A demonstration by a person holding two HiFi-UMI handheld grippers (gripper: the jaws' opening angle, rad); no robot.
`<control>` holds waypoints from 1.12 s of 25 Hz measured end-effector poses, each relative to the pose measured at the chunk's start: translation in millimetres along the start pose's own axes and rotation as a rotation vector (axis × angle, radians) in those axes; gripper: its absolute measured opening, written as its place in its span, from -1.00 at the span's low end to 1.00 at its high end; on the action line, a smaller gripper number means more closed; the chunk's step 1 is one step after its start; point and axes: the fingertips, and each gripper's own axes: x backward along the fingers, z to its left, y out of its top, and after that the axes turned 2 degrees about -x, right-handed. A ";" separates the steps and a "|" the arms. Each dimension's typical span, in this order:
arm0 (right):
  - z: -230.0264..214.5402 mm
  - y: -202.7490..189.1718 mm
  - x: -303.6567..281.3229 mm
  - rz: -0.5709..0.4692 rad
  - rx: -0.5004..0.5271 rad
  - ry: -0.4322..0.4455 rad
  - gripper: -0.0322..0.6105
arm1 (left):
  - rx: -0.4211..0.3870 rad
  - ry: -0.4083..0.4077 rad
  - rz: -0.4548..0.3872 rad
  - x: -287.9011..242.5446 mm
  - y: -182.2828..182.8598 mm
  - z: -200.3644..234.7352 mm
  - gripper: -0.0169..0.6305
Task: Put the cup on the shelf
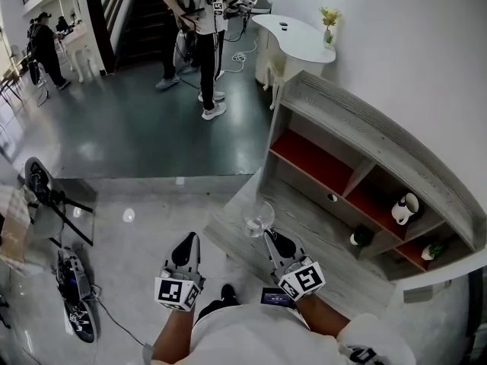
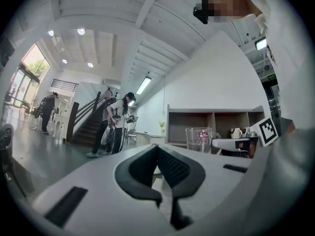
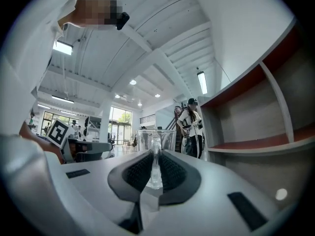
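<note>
A clear glass cup [image 1: 258, 219] with a handle hangs over the front ledge of the grey shelf unit [image 1: 364, 127], which has red-lined compartments. My right gripper [image 1: 272, 239] is shut on the cup's handle. In the right gripper view the glass handle [image 3: 155, 167] is pinched between the black pads, and the cup [image 3: 156, 138] stands just beyond them. My left gripper [image 1: 187, 240] is to the left of the cup, shut and holding nothing. In the left gripper view its pads [image 2: 170, 166] meet, and the cup [image 2: 199, 139] shows at the right in front of the shelf unit [image 2: 216, 125].
On the shelf stand a white jug [image 1: 405, 207], a dark pot [image 1: 361, 236] and a small plant [image 1: 434, 250]. A white table [image 1: 297, 35] with a flower vase is behind the shelf. People [image 1: 202, 29] stand farther back. Black equipment [image 1: 55, 196] and cables lie at the left.
</note>
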 end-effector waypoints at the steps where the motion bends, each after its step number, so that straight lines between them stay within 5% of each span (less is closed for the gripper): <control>1: -1.8 1.3 -6.8 0.000 0.015 -0.011 -0.76 | 0.002 -0.011 0.002 -7.2 0.2 6.2 -0.92; 12: -34.7 12.1 -43.5 -0.025 0.035 -0.174 -0.76 | 0.023 -0.153 -0.002 -73.4 -1.6 42.1 -0.92; 28: -114.9 42.9 -18.8 -0.129 0.066 -0.385 -0.76 | 0.016 -0.356 0.000 -132.8 -1.0 -12.6 -0.92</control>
